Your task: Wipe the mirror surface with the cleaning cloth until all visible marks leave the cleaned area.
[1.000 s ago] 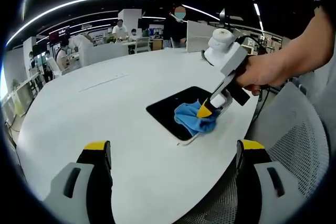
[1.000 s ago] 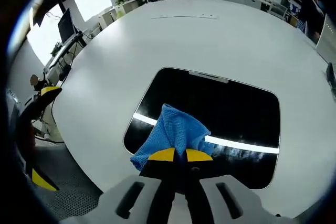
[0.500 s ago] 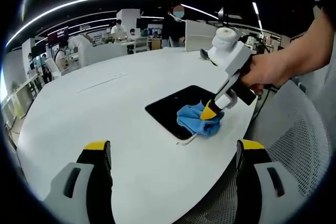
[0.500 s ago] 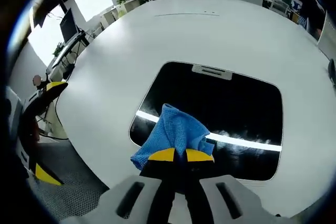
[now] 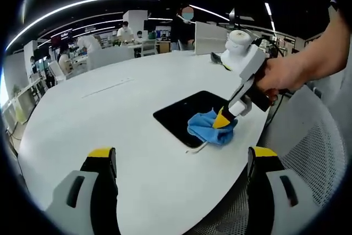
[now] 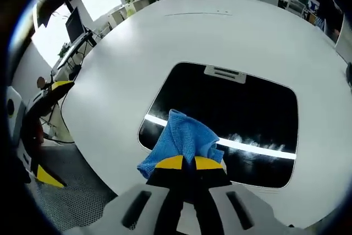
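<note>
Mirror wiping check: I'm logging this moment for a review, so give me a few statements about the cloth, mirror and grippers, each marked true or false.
1. The right gripper is shut on the blue cloth. True.
2. The cloth lies on the white table, well clear of the mirror. False: it rests on the mirror's near edge, partly overhanging onto the table.
3. The left gripper is open and holds nothing. True.
4. The mirror stands upright against a wall. False: it lies flat on the table.
5. A bright strip of light is reflected across the mirror. True.
6. The left gripper presses down on the mirror. False: it hangs apart from it, above the table's near edge.
</note>
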